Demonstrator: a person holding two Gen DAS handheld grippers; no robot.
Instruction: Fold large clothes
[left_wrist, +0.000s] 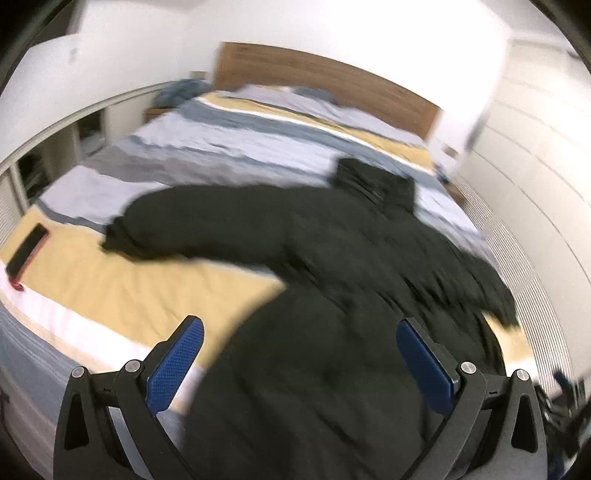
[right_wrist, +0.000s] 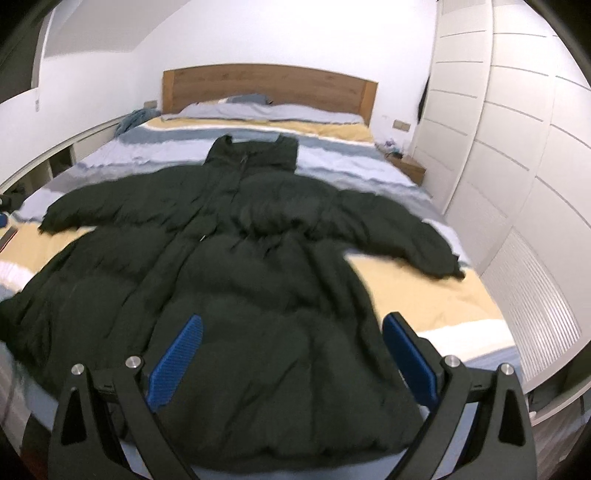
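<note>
A large dark green puffer jacket (right_wrist: 258, 258) lies spread front-up on the bed, collar toward the headboard, both sleeves stretched out sideways. It also shows in the left wrist view (left_wrist: 314, 277), blurred. My left gripper (left_wrist: 299, 332) is open and empty, above the jacket's lower left hem by the foot of the bed. My right gripper (right_wrist: 291, 332) is open and empty, above the lower right part of the hem. Both have blue pads, and neither touches the fabric as far as I can tell.
The bed (right_wrist: 424, 295) has a striped yellow, blue and white cover and a wooden headboard (right_wrist: 266, 86). A dark phone (left_wrist: 27, 251) lies on the cover at the left. White wardrobes (right_wrist: 517, 166) stand along the right; a low shelf (left_wrist: 55, 147) runs along the left.
</note>
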